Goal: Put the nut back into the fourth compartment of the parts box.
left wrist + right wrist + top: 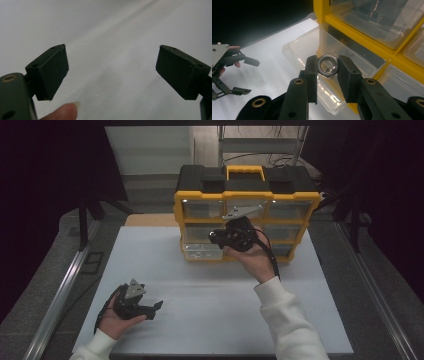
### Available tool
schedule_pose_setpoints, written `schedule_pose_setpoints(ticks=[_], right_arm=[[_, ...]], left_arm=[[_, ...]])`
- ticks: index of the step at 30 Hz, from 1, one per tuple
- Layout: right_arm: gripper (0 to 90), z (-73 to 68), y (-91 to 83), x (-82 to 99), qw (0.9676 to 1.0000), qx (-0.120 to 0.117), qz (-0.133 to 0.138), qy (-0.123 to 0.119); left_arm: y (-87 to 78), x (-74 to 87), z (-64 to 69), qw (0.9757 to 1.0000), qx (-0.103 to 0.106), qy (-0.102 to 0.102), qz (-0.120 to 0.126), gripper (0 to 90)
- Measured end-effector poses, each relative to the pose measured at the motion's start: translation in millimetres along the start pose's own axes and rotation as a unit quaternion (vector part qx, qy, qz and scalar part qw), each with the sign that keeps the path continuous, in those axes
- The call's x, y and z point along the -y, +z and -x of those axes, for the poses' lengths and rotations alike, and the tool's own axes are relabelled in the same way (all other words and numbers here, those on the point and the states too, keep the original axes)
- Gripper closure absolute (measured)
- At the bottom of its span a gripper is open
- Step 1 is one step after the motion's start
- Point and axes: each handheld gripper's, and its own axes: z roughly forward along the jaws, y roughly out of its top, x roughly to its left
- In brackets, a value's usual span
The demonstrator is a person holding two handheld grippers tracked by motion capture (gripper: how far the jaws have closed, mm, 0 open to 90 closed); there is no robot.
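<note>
While the right tongs (327,67) pinch a hex nut (327,63) at frame centre, above the pulled-out clear drawer (297,50) of the yellow organizer (247,195), the pick looks done and only placement remains. The nut is shiny steel, six-sided, threaded inside. The left tongs (111,72) stand spread over the white surface (210,295), holding nothing.

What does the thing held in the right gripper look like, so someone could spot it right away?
Find the yellow and black drawer organizer at the table's far edge. Before its bottom-left pulled-out clear drawer, the right gripper pinches a hex nut. It is the shiny, six-sided metal ring among clear plastic.
</note>
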Motion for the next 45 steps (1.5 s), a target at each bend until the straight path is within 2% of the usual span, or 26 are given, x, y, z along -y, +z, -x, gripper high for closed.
schedule_pose_setpoints(ticks=[12,17,20,21,22,23,24,26,29,32,39,45], right_arm=[[70.7,18.0,14.0,-6.0,0.9994,0.028,-0.001,0.022],[70.7,20.0,21.7,-3.5,0.9992,0.030,-0.008,0.026],[70.2,19.9,25.2,-2.4,0.9990,0.035,-0.002,0.027],[66.2,19.8,26.9,-1.8,0.9991,0.036,0.003,0.022],[59.3,19.4,27.7,-1.3,0.9991,0.035,0.008,0.022],[48.6,18.5,28.4,-0.8,0.9990,0.036,0.013,0.022],[43.9,17.1,28.5,-0.5,0.9989,0.038,0.016,0.022],[37.6,13.6,25.9,1.0,0.9986,0.040,0.028,0.019],[31.3,9.9,20.4,5.1,0.9980,0.028,0.050,0.027],[29.5,6.8,15.7,9.5,0.9977,0.015,0.062,0.023],[27.1,-7.7,-2.2,23.2,0.9979,-0.005,0.064,-0.003],[22.8,-18.3,-14.3,37.4,0.9975,-0.011,0.070,-0.011]], left_arm=[[0.0,0.3,-0.2,1.0000,0.000,-0.002,0.002,11.9],[-0.1,0.5,-0.7,1.0000,-0.001,-0.002,0.001,11.9],[-0.1,0.6,-0.5,1.0000,0.000,-0.002,0.002,11.9],[-0.2,0.6,-0.4,1.0000,0.000,-0.002,0.002,11.9],[-0.4,0.6,-0.4,1.0000,-0.001,-0.002,0.002,11.9],[-0.3,0.7,-0.5,1.0000,-0.001,-0.002,0.002,11.9],[-0.3,0.7,-0.9,1.0000,-0.001,-0.002,0.001,11.9],[-0.4,0.7,-1.0,1.0000,0.000,-0.003,0.001,11.9],[-0.8,0.5,-0.5,1.0000,0.000,-0.001,0.001,11.9],[-0.9,0.3,-0.2,1.0000,0.000,0.000,0.001,11.9],[-1.8,0.1,-0.8,1.0000,-0.001,-0.005,0.006,11.9],[-1.9,-0.6,-0.3,1.0000,-0.001,-0.003,0.006,11.9]])
